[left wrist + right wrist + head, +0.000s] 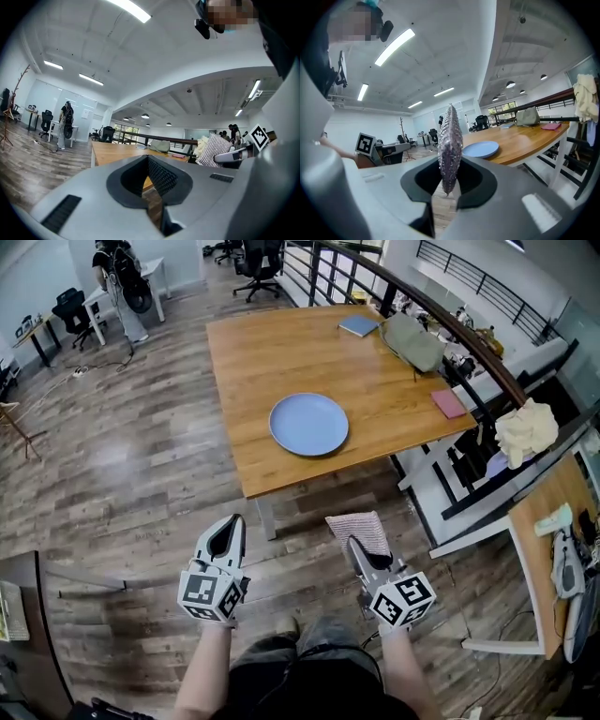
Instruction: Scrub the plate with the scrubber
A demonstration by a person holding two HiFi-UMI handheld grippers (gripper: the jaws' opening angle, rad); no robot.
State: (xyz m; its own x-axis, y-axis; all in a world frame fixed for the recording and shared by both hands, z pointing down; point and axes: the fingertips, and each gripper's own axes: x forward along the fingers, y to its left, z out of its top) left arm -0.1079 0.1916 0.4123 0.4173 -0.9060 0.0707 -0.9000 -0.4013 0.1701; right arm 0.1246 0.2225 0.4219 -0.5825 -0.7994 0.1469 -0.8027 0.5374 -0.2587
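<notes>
Blue plate [308, 424], just one, lies near the front edge of the wooden surface [262, 343], well apart from both claws. One scrubber [357, 529]: the head view shows its flat face, the right gripper view its thin edge, clamped in the right claw [353, 543]. The left claw [231, 526] is closed on nothing.

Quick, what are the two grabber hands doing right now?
Left gripper: closed, nothing in it.
Right gripper: closed on the scrubber.
</notes>
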